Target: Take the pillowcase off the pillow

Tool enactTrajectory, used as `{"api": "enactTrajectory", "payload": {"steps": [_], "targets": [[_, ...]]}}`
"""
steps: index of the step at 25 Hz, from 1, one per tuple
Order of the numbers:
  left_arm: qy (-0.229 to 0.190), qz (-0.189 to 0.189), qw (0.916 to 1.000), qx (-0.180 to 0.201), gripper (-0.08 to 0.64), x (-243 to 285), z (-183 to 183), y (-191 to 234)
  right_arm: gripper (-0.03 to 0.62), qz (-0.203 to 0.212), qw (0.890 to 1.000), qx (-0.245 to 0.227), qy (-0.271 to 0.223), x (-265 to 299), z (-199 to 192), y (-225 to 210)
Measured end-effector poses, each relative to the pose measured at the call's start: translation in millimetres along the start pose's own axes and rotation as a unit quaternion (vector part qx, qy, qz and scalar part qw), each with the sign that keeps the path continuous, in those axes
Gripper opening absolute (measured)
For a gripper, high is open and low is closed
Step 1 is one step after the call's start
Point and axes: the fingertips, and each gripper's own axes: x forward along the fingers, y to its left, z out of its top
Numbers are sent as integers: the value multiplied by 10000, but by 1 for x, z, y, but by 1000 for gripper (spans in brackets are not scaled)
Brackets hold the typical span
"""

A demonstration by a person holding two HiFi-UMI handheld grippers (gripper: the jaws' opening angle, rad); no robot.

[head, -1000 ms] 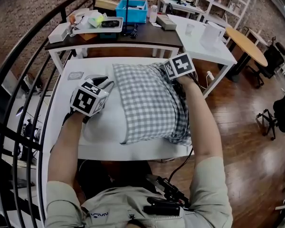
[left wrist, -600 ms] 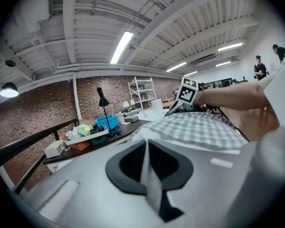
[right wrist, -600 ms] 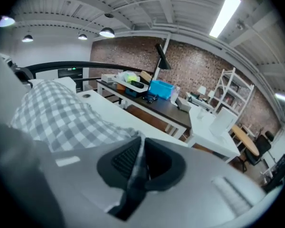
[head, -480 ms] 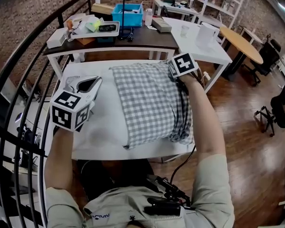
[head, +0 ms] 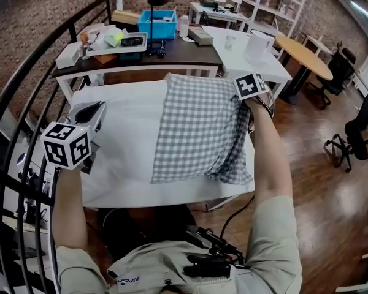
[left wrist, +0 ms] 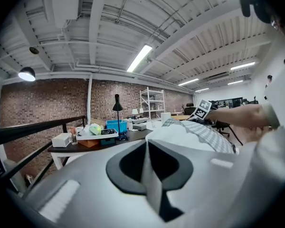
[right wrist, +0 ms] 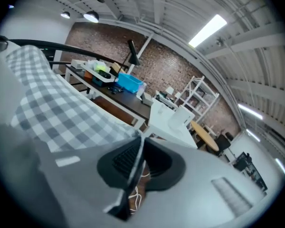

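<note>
**A:** Where's our work?

**B:** On the tabletop [head: 119, 192]. The pillow [head: 126, 133] sticks out left, and the pillowcase [head: 199, 130] covers its right part. Our left gripper [head: 91, 111] has its fingers clamped on pillow cloth. Our right gripper [head: 244, 101] pinches the case's far right edge.

**A:** How should we pull?

**B:** Apart, low and level, with firm grips. The railing [head: 30, 78] crowds our left, so we'd go right, over open floor [head: 319, 164].

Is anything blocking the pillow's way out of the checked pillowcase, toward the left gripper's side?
Nothing visible. The left gripper is shut on the white pillow, the right gripper on the pillowcase edge, and no object lies on that side.
</note>
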Motion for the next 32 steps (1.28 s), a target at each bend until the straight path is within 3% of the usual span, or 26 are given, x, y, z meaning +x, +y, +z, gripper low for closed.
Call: {"api": "enactTrajectory", "payload": {"steps": [3,5,8,13,17,21,25,28,32], "targets": [[246,10,9996,-130,14,19,-21,7,15,-120,9993,101,331,14,-39,-8],[406,39,9991,-148,14,34,-34,9,15,51,9995,79,291,27,-48,3],[544,64,9985,47,19,50,-46,6,18,184,9993,127,310,30,-60,19],[433,-166,9975,534,126,41,-25,-20,125,480,9976,394,-309,-1,-52,31],[201,-714,9928,938,191,11,-6,-74,142,840,9853,725,-1301,-72,-22,46],[366,-1104,9804,1588,234,-19,-32,-132,156,1299,9676,754,-2027,-157,-20,89],[745,-1109,9746,1799,239,-31,-77,-147,167,1616,9554,657,-2384,-224,-50,143],[895,-1150,9751,1670,240,-29,-99,-149,167,1884,9506,695,-2366,-247,-74,186],[990,-959,9770,1629,241,-14,-118,-145,167,2080,9577,446,-1937,-234,-99,238]]}}
